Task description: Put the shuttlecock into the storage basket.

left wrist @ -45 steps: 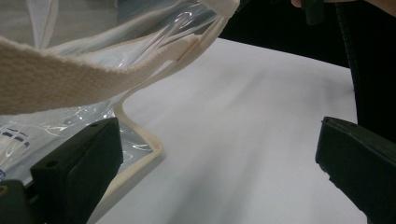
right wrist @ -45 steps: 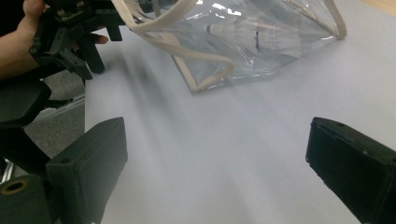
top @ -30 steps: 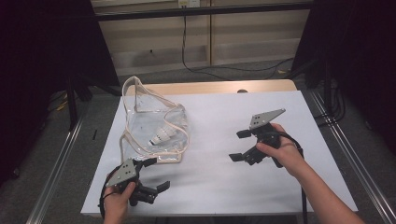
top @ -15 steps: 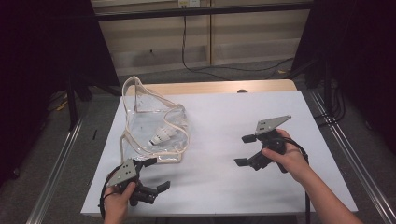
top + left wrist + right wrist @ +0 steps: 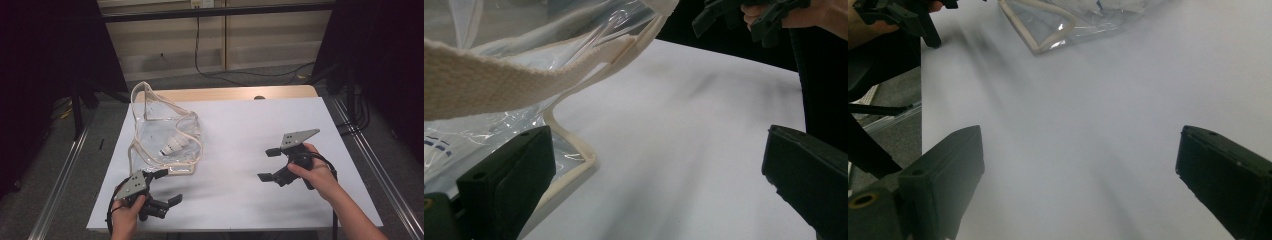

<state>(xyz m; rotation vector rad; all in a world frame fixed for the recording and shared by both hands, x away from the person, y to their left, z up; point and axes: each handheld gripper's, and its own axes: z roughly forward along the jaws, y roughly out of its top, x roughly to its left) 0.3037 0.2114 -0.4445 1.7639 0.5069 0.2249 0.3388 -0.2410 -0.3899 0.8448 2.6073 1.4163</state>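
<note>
We hold a gripper in each hand above the white table [image 5: 235, 125]. Our left gripper [image 5: 167, 187] sits low at the table's near left corner, jaws spread wide and pointing toward the far side, with the left hand [image 5: 126, 212] wrapped around its grip. Our right gripper [image 5: 267, 164] hangs over the table's right half, jaws parted and turned leftward, the right hand [image 5: 315, 175] and forearm reaching in from the near edge.

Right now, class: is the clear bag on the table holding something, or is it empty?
Holding something. Through the clear bag, lying flat on the white table, the high view shows a white shuttlecock inside. Anything else inside cannot be told.
</note>
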